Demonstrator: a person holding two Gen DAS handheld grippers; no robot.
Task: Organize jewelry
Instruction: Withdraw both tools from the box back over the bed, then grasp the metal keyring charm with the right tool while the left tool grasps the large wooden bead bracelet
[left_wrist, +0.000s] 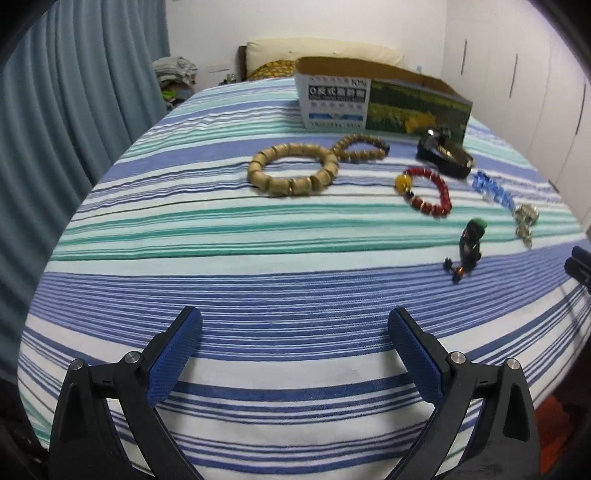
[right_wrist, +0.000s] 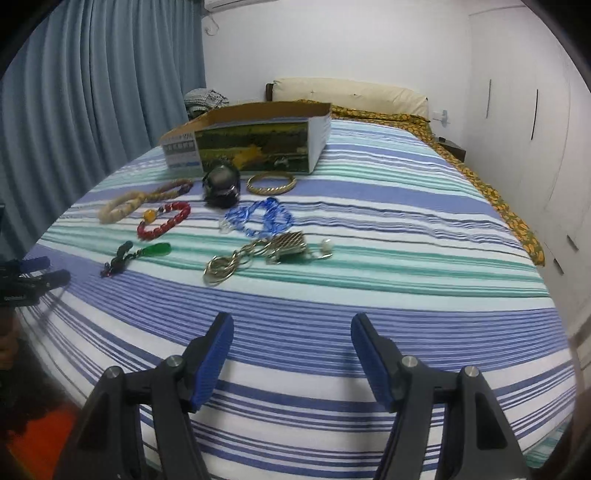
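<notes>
On the striped bed (left_wrist: 258, 288), the open cardboard box (left_wrist: 384, 103) serves as my landmark, standing toward the pillow end. Just in front of the box lie 2 tan wooden bead bracelets (left_wrist: 291, 170) touching each other, and beside them, close against the box's front, a dark watch (left_wrist: 443, 151). From the right wrist view a gold bangle (right_wrist: 271, 183) lies right beside the watch, just before the box's front wall. Farther from the box come the red bead bracelet (left_wrist: 428, 192) and the blue bead strand (right_wrist: 258, 218). Farthest from the box lie the green pendant charm (right_wrist: 155, 252) and a tangle of gold chain with a woven piece (right_wrist: 258, 253), with a small pearl piece (right_wrist: 325, 245) beside it. My left hand-held gripper (left_wrist: 295, 325) hovers well short of the box with its jaws spread wide and nothing between them. My right hand-held gripper (right_wrist: 291, 328) is likewise released and empty, above bare stripes.
</notes>
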